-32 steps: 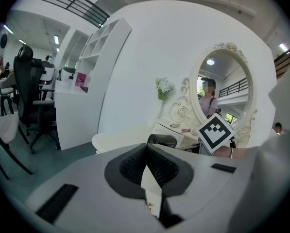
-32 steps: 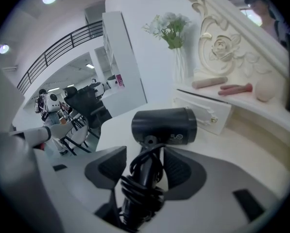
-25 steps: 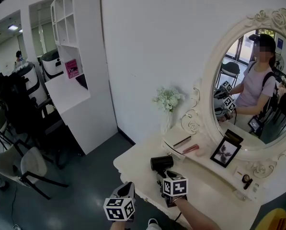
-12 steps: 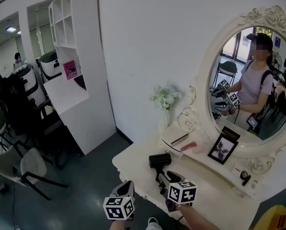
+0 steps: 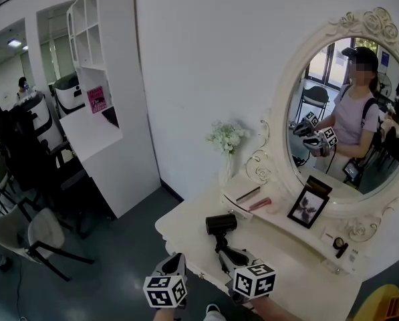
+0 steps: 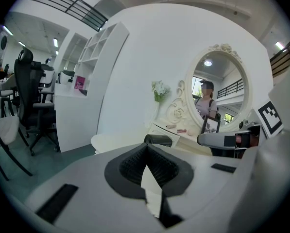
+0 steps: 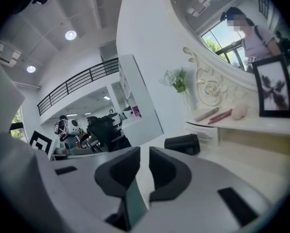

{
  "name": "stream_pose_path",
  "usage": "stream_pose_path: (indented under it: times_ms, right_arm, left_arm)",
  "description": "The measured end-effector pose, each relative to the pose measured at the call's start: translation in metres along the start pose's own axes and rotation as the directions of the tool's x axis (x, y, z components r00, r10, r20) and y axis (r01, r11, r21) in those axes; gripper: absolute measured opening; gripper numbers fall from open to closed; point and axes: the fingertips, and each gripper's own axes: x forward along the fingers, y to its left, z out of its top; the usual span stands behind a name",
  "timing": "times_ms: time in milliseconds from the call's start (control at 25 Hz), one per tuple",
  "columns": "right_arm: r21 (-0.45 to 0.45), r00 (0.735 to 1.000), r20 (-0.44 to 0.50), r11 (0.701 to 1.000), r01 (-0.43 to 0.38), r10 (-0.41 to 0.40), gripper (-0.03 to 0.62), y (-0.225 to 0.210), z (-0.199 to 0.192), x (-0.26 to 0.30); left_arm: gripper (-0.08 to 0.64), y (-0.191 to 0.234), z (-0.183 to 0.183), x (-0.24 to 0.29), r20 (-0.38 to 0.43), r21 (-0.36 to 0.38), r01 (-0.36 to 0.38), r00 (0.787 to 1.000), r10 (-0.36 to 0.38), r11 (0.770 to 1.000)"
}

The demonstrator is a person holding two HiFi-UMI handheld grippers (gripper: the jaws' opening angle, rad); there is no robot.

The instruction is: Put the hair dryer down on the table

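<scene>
The black hair dryer (image 5: 221, 225) lies on the white dressing table (image 5: 182, 231), its barrel toward the table's left edge and nothing holding it. It also shows as a dark barrel in the left gripper view (image 6: 158, 140) and the right gripper view (image 7: 182, 143). My right gripper (image 5: 230, 255) hovers just behind the dryer's handle end; its jaws are closing, a narrow gap still shows, and nothing is between them (image 7: 145, 152). My left gripper (image 5: 177, 259) hangs off the table's front edge with its jaws together and empty (image 6: 146, 147).
An oval ornate mirror (image 5: 346, 105) stands behind the table, with a framed photo (image 5: 302, 208), a vase of white flowers (image 5: 227, 140) and small cosmetics (image 5: 260, 204) on the raised shelf. A white shelf unit (image 5: 99, 105) and chairs (image 5: 32, 233) stand to the left on the grey floor.
My right gripper has drawn back from the hair dryer toward me and its jaws have narrowed. The dryer stays lying on the table. The left gripper has barely moved.
</scene>
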Motion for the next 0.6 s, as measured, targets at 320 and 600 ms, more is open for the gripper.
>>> stream_pose_path:
  times_ms: [320, 600]
  right_arm:
    - [0.032, 1.0, -0.02, 0.999, -0.019, 0.02, 0.006, 0.002, -0.014, -0.014]
    - [0.009, 0.999, 0.009, 0.999, -0.037, 0.037, 0.003, 0.003, -0.01, -0.03]
  left_arm:
    - [0.0, -0.005, -0.004, -0.001, -0.005, 0.013, -0.003, 1.0, 0.003, 1.0]
    - [0.0, -0.012, -0.007, -0.003, -0.007, 0.02, -0.003, 1.0, 0.003, 1.0]
